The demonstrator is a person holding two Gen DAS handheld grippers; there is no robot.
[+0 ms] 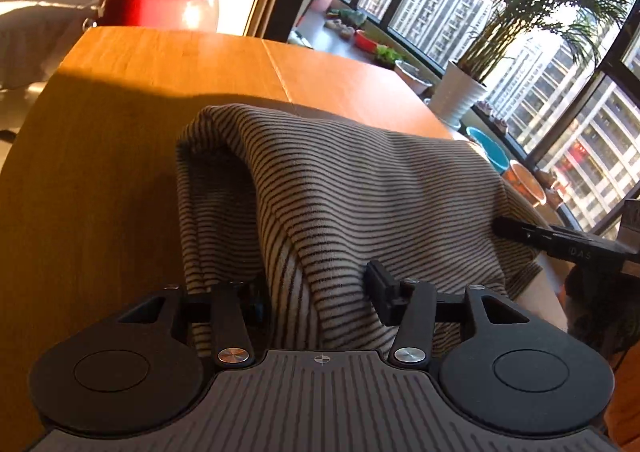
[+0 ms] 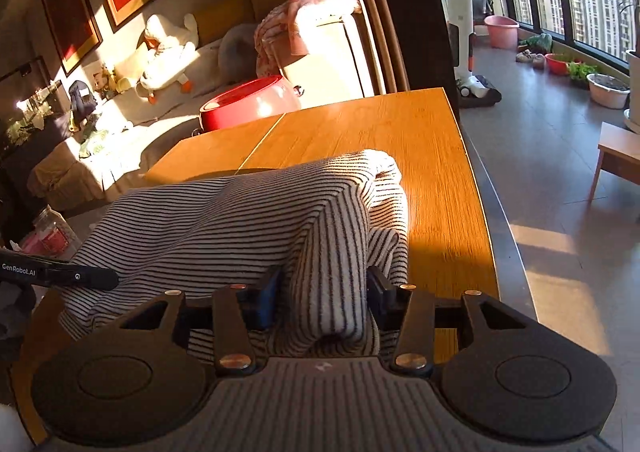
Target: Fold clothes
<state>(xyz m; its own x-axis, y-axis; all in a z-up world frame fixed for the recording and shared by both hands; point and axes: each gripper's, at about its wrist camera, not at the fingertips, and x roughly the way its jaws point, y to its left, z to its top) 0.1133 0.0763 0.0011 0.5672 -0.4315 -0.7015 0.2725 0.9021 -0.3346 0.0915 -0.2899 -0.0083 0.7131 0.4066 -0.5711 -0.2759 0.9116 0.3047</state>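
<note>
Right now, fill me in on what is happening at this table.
A person is folding a striped garment on a wooden table, with a two-finger gripper in each hand. The left gripper has a ridge of the fabric between its fingers, and the right gripper has a bunched fold between its own. The cloth is lifted into a hump between them, so the fold is not yet laid flat.
</note>
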